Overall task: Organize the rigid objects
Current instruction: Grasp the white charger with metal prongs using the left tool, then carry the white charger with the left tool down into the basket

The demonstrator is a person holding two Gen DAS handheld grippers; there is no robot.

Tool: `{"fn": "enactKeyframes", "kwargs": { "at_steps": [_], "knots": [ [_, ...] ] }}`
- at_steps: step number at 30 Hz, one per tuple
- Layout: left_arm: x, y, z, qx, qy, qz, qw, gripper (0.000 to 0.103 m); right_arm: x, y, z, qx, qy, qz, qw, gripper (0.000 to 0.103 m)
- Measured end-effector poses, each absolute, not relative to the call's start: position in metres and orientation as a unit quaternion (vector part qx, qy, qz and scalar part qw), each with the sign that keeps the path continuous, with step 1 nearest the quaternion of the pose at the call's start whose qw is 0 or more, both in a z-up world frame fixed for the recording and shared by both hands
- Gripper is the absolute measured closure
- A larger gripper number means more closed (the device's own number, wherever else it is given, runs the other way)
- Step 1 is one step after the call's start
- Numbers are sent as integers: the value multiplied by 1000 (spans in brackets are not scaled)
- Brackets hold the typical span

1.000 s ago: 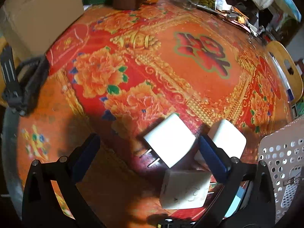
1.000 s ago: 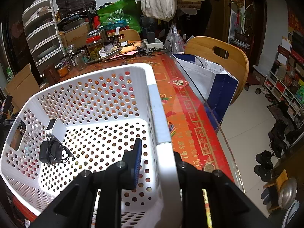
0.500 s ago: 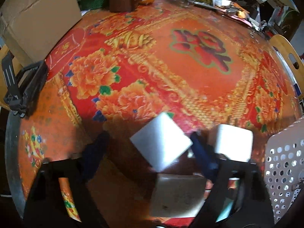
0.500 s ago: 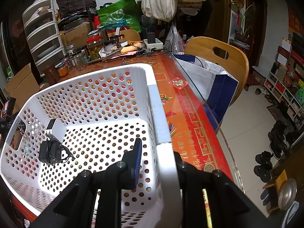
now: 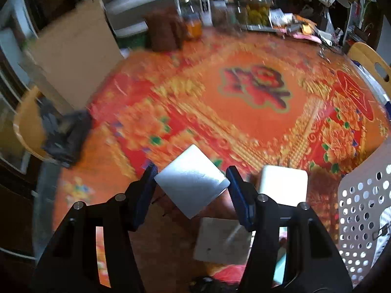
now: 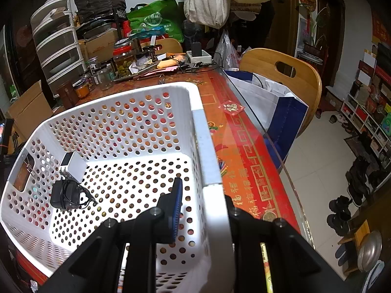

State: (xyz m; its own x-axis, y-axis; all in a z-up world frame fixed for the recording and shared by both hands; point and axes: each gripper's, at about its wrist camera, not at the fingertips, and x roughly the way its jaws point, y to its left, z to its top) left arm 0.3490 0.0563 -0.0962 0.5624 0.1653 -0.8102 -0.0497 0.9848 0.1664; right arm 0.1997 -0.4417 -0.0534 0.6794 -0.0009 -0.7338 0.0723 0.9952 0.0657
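Observation:
My left gripper is shut on a white square charger block, held tilted just above the red table. A second white block lies to its right, and a flat whitish block lies below it. My right gripper is shut on the right rim of the white perforated basket. Inside the basket lie a white charger and a black adapter with cord. The basket's corner also shows in the left wrist view.
A cardboard box and a black device stand at the table's left edge. Jars and clutter line the far edge. A wooden chair with a white-and-blue bag stands right of the table.
My left gripper has closed on the white charger block and lifted it, with the view tilting up toward the far side of the table. The right gripper has not moved.

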Motion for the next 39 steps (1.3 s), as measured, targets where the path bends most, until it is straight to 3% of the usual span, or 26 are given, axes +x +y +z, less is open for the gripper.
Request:
{"fn": "enactKeyframes", "kwargs": {
  "at_steps": [9, 14, 19, 29, 39],
  "knots": [
    [300, 33, -10, 97, 364, 84, 923, 47, 200, -442, -54, 45, 399, -19, 915, 84],
    [272, -17, 35, 138, 313, 57, 938, 47, 201, -441, -54, 45, 400, -18, 915, 84],
    [258, -81, 49, 179, 318, 17, 931, 47, 201, -441, -54, 45, 400, -18, 915, 84],
    [271, -214, -3, 279, 436, -92, 851, 47, 200, -443, -56, 50, 401, -13, 915, 84],
    [296, -254, -72, 381, 492, -85, 778, 47, 199, -445, -56, 56, 397, -4, 916, 84]
  ]
}}
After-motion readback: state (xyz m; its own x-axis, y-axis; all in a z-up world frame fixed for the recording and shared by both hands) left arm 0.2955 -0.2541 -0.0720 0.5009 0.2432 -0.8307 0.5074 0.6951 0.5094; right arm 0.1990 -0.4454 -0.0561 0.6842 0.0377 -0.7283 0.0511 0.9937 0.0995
